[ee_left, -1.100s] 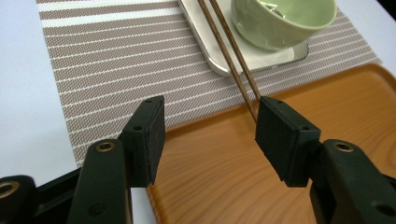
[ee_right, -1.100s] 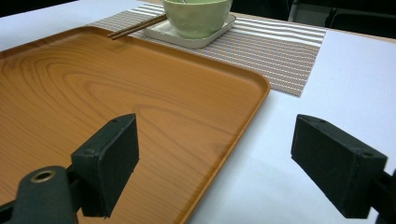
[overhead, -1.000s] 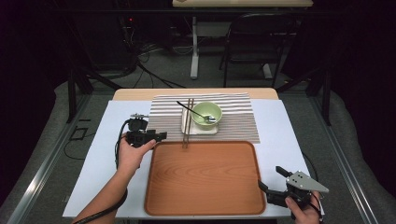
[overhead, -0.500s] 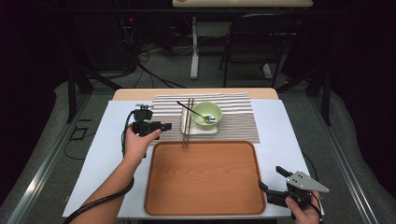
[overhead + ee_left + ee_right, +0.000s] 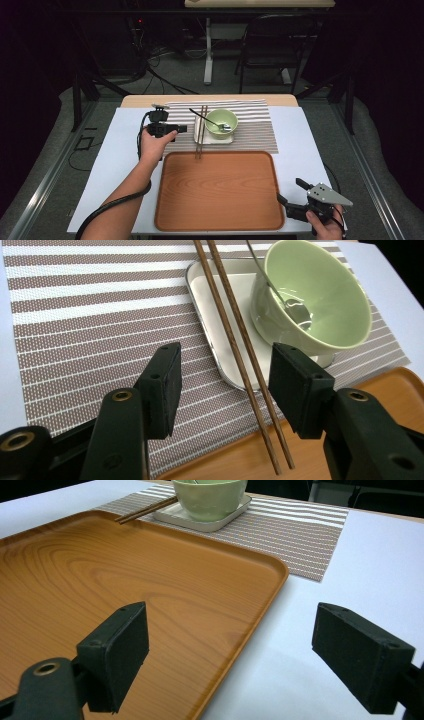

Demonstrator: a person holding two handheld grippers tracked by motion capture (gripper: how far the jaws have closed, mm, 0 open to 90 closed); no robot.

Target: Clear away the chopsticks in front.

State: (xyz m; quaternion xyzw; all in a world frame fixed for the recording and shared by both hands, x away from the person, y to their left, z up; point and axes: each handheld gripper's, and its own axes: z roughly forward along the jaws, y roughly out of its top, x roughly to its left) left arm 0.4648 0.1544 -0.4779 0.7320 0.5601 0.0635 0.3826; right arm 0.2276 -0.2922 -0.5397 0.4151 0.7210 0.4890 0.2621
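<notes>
A pale green bowl (image 5: 221, 121) with a metal spoon (image 5: 280, 292) in it stands on a small white square plate (image 5: 222, 305) on a striped mat (image 5: 252, 131). A pair of brown chopsticks (image 5: 201, 132) lies across the plate's left side, with its near tips over the wooden tray (image 5: 220, 190). My left gripper (image 5: 181, 129) hovers open just left of the chopsticks, which pass between its jaws in the left gripper view. My right gripper (image 5: 292, 194) rests open at the tray's near right corner; the tray's edge (image 5: 260, 605) runs between its jaws.
White sheet (image 5: 115, 165) covers the tabletop under mat and tray. A black cable (image 5: 107, 207) trails from the left gripper along the forearm. A dark chair (image 5: 270, 47) and table legs stand on the floor beyond the far edge.
My left gripper has travelled right and away from me, from the white sheet to the mat beside the chopsticks. The right gripper has stayed where it was.
</notes>
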